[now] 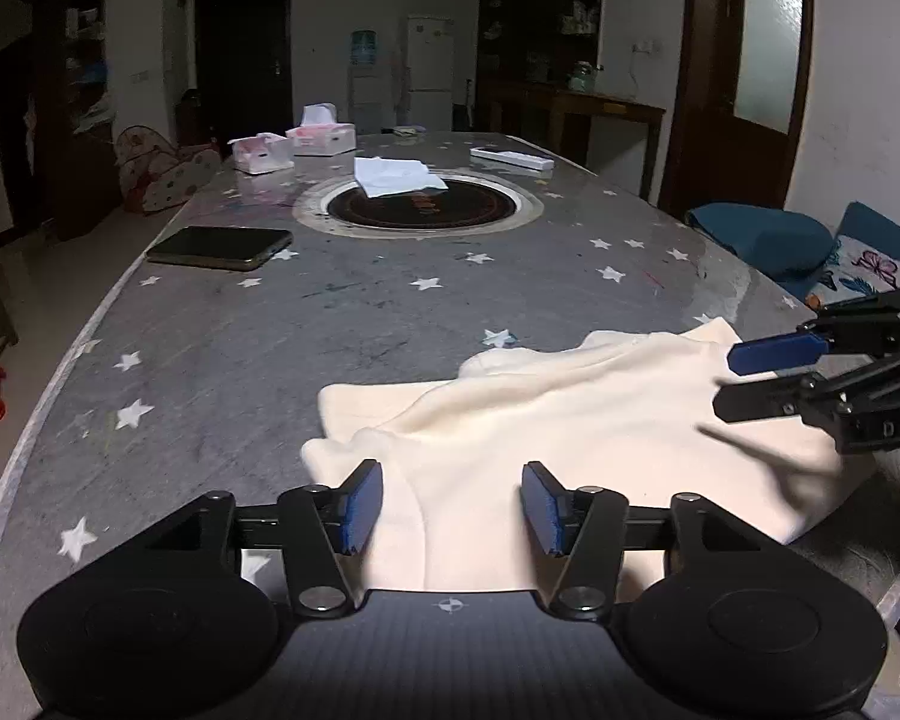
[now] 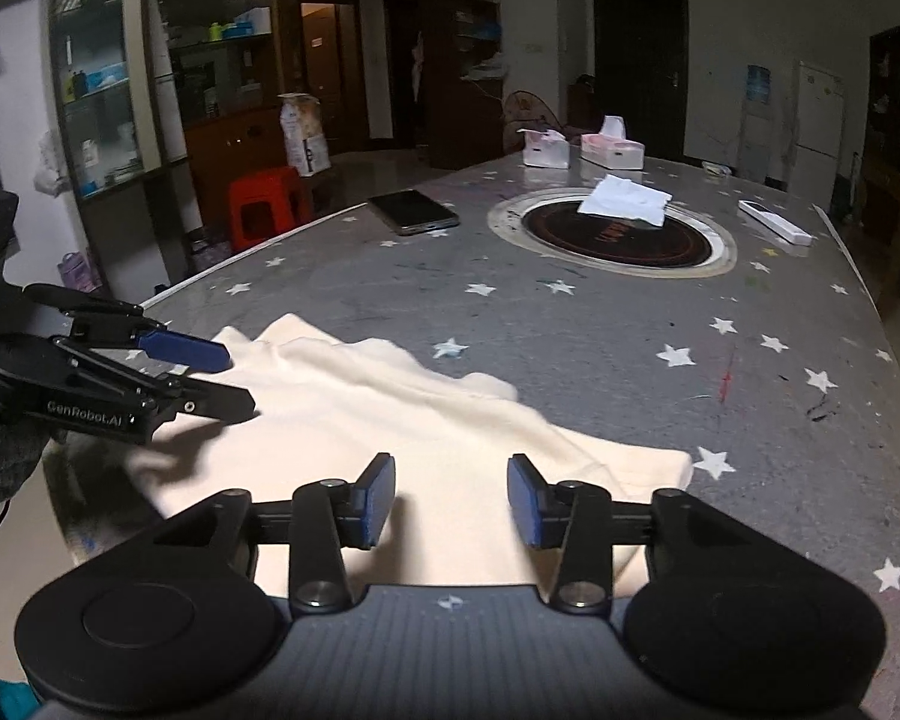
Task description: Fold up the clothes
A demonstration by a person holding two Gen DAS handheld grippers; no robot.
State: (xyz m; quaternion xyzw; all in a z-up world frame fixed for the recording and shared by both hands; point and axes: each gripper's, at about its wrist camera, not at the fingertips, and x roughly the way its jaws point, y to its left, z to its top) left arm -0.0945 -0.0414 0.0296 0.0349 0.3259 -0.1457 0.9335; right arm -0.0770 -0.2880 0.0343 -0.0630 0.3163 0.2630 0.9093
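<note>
A cream garment [image 1: 570,420] lies partly folded on the grey star-patterned table [image 1: 270,330], near its front edge. My left gripper [image 1: 452,507] is open and empty, its blue pads just above the garment's near left part. My right gripper [image 2: 451,501] is open and empty over the garment [image 2: 390,420] on its near right part. Each gripper shows in the other's view: the right one [image 1: 732,381] at the garment's right edge, the left one [image 2: 234,378] at its left edge, both with jaws apart.
A phone [image 1: 219,248] lies at the left of the table. A round dark inset [image 1: 417,207] with a white cloth [image 1: 396,176] on it sits mid-table. Tissue boxes [image 1: 321,138] and a white remote [image 1: 512,157] lie at the far end. A red stool [image 2: 264,204] stands beside the table.
</note>
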